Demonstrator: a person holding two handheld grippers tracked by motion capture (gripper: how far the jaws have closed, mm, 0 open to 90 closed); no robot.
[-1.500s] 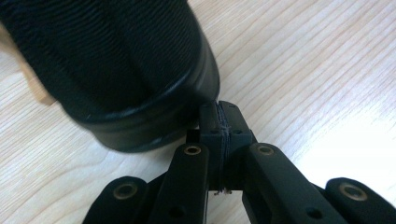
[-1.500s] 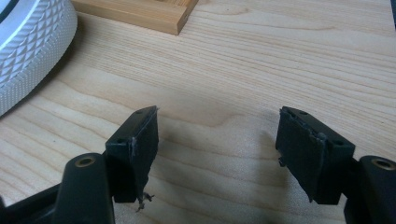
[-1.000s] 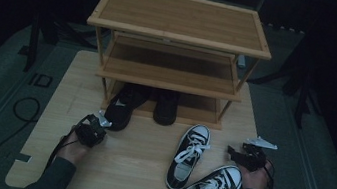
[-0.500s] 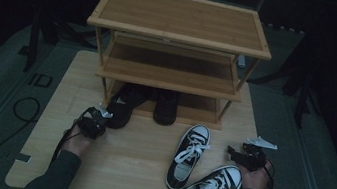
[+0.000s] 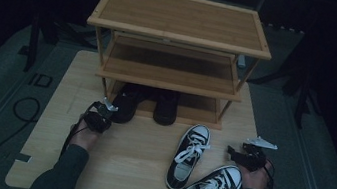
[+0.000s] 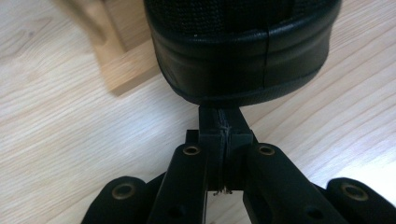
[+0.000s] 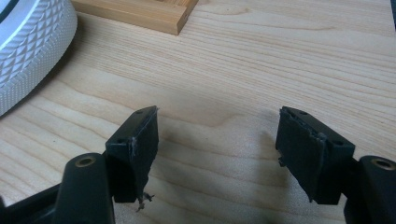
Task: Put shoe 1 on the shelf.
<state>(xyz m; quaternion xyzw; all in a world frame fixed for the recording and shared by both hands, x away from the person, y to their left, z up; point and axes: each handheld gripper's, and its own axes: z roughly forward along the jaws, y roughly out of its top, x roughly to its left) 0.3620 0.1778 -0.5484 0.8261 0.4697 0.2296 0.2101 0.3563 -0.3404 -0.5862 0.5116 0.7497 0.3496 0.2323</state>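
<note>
Item: black shoe, left of pair w/ second black shoe, centre of high view, on table at bottom tier of wooden shoe rack.

L gripper: lower left of frame, tips at the black shoe's rim; jaws clenched together, nothing btwn them; whether they touch the shoe, can't tell.

R gripper: lower right, jaws released, apart, over bare wood.

Also: two black-white sneakers, lower centre-right, laces up.
</note>
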